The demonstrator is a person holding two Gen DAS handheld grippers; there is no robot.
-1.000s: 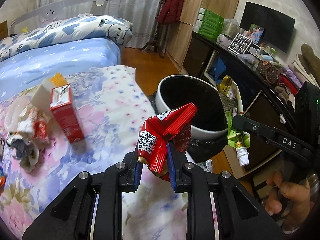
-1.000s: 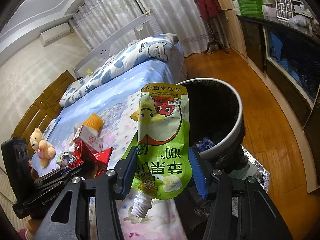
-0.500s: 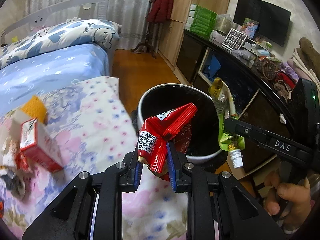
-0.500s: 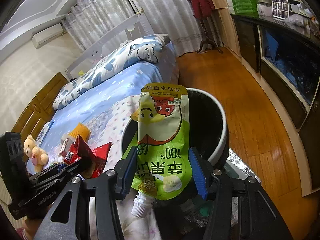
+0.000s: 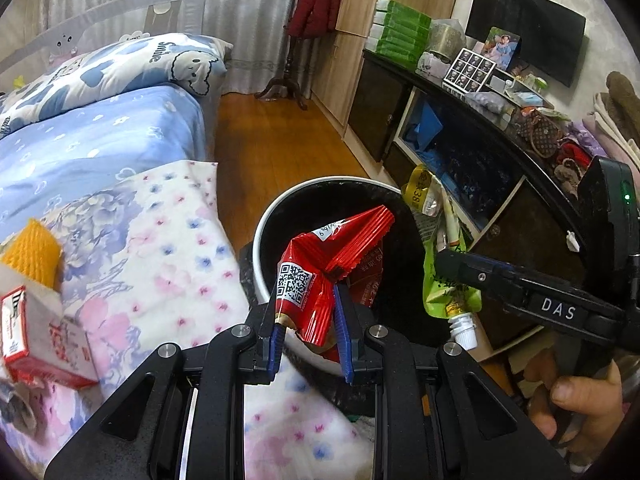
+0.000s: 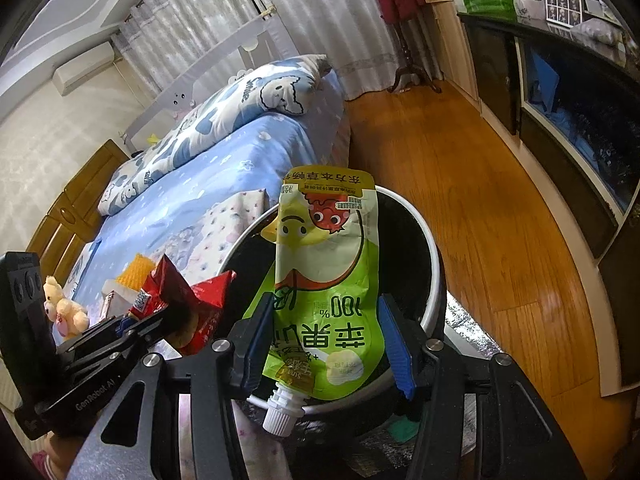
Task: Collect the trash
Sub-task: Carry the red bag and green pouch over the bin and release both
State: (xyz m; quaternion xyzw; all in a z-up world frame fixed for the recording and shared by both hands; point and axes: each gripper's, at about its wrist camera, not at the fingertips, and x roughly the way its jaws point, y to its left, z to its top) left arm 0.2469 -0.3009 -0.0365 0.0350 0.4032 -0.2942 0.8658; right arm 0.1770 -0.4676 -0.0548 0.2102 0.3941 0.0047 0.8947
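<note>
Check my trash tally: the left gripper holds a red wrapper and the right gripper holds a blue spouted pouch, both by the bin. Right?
Not quite. The pouch in the right gripper is green, as the right wrist view shows. The left gripper does hold a red wrapper, both by the bin.

The red wrapper (image 5: 332, 264) is glossy, crinkled foil-like plastic. The green pouch (image 6: 326, 280) is smooth, shiny plastic with a ribbed white plastic cap (image 6: 280, 414). The floor (image 6: 460, 184) is polished wood. The bed (image 5: 80, 136) wears soft matt cloth.
</note>
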